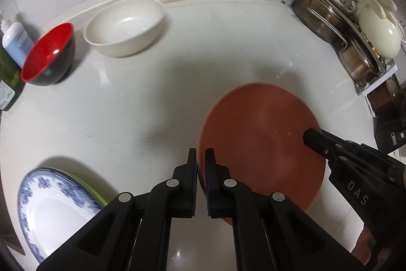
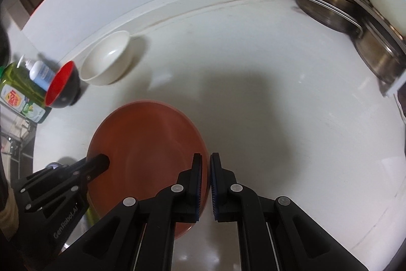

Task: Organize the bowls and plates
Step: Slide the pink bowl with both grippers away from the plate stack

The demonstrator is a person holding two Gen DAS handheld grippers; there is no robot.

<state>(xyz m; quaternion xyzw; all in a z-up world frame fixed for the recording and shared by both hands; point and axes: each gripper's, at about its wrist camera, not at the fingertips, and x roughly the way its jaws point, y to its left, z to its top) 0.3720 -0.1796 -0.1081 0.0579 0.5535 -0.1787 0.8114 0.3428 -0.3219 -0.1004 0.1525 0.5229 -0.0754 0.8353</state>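
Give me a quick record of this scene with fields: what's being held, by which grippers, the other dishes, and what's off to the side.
held: terracotta plate, lifted above the counter
left gripper: shut on the plate's left rim
right gripper: shut on its right rim
other dishes: cream bowl, red-and-black bowl, blue floral plate on a green one
side: pot rack right, bottles left

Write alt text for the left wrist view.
Both grippers, left and right, clamp opposite rims of a terracotta plate over a white counter. Beyond sit a cream bowl and red-and-black bowl; a blue-patterned plate lies lower left.
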